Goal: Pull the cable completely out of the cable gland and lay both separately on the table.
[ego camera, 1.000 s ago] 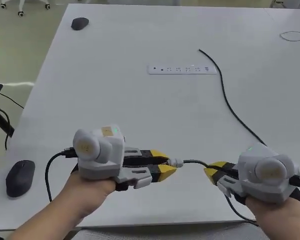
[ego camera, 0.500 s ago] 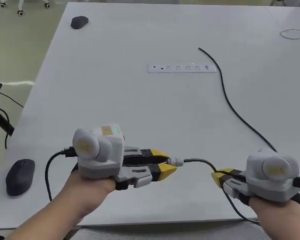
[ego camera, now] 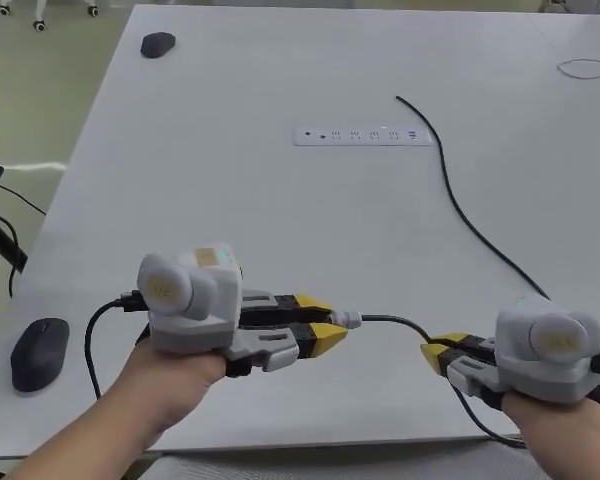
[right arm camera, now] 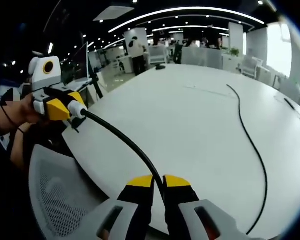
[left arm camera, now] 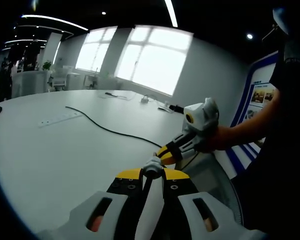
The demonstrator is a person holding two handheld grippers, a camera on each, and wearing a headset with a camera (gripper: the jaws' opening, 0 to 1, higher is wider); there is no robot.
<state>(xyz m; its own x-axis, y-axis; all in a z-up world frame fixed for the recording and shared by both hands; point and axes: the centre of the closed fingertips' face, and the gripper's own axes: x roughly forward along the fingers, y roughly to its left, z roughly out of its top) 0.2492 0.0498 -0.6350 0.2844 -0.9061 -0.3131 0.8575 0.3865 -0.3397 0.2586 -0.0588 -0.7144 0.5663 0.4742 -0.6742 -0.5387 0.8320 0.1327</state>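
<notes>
My left gripper is shut on the small white cable gland, held above the table's near edge; the gland sits between its yellow tips. A black cable runs out of the gland to my right gripper, which is shut on it. From the right gripper view the cable arcs from my pinched tips over to the gland in the left gripper. The rest of the cable trails across the table to the far right.
A white power strip lies mid-table. One black mouse rests at the far left corner, another at the near left edge. A thin cord lies far right. A mesh chair back sits below the table edge.
My right gripper has drawn away to the right and down along the cable, so more black cable shows between the two grippers. The left gripper has shifted slightly left.
</notes>
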